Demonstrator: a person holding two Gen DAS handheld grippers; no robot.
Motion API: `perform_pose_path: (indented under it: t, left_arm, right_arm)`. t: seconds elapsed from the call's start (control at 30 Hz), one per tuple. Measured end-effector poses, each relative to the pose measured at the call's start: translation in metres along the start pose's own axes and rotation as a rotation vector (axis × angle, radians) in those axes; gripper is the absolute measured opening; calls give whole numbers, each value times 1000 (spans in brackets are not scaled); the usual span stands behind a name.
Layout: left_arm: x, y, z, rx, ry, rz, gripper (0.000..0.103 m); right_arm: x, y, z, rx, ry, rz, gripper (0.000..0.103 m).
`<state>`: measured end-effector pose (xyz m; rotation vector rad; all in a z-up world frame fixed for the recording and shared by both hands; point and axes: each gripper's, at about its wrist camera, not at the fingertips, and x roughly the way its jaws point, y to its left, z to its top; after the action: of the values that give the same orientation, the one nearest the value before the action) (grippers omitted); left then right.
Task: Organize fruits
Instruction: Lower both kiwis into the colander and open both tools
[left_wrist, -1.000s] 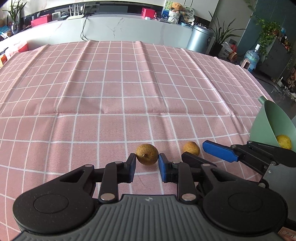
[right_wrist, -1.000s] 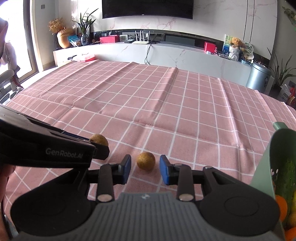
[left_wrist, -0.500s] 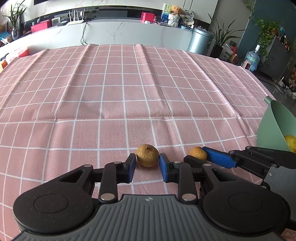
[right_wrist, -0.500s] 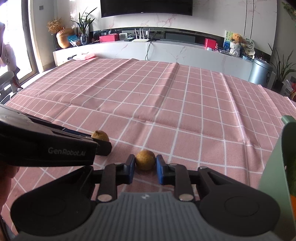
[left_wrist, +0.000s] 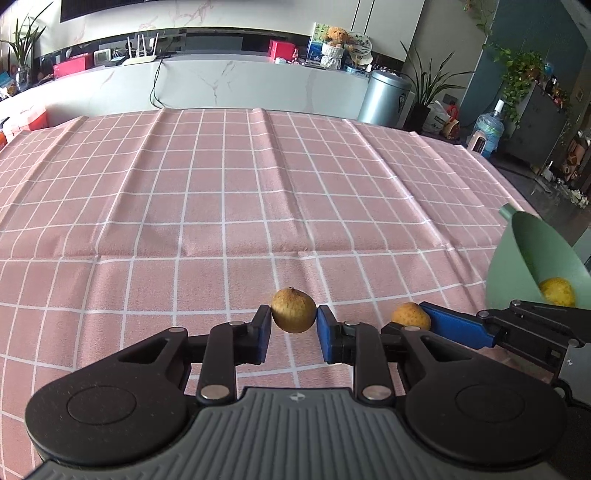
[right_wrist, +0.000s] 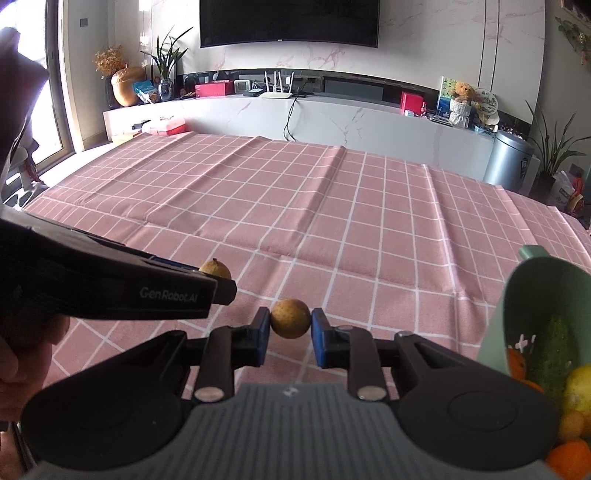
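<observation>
In the left wrist view my left gripper (left_wrist: 293, 328) is shut on a small brown longan (left_wrist: 294, 310), both blue pads pressing its sides, lifted a little off the pink checked cloth. To its right my right gripper (left_wrist: 410, 319) holds a second longan (left_wrist: 408, 314). The right wrist view shows that gripper (right_wrist: 290, 325) shut on the round longan (right_wrist: 290, 323); the left gripper's longan (right_wrist: 215, 268) peeks out beyond the left gripper's black body. A green bowl (right_wrist: 532, 280) at the right holds a cucumber, a lemon and orange fruits.
The pink checked tablecloth (left_wrist: 258, 206) covers the table, creased across the middle. The green bowl (left_wrist: 532, 251) stands at the table's right edge with a yellow fruit inside. A hand (right_wrist: 22, 354) grips the left gripper's handle. A white counter, bin and plants lie beyond.
The right gripper closed its pads onto its longan and lifted it slightly. The left gripper kept its grip on its longan and rose a little with it.
</observation>
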<state>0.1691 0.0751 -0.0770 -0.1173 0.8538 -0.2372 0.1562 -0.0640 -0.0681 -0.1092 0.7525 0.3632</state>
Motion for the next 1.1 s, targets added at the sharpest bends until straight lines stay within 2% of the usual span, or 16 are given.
perform_pose_path:
  t: [0.1,0.23,0.33,0.53,0.63,0.77,0.97,1.1]
  left_arm:
    - [-13,-13,1,-4,-18,-40,29]
    - [-30,-40,2,45,-38,-81,29]
    - [-38,-60,6,52,-50,-138,29]
    - [-39,-117,18,138,-38,-236,29]
    - [-32,-150,24,205,-8,-264,29]
    - [-12,-181,26,253,50,-270,29]
    - [13,-201,25,271,138,-304,29]
    - [26,-213,22,299,199,-318,29]
  right_arm:
    - [-22,-8,1,15,-19,-16,19]
    - [-55,-25,2,41,-55,-43,19]
    - [-79,-42,-3,60,-70,-76,19]
    - [-119,-87,-17,134,-42,-164,19]
    - [-132,-115,-21,193,-15,-184,19]
    - [-136,-145,-23,198,21,-229,19]
    - [-125,-172,-29,222,89,-247,20]
    - [-115,-181,-34,237,128,-217,19]
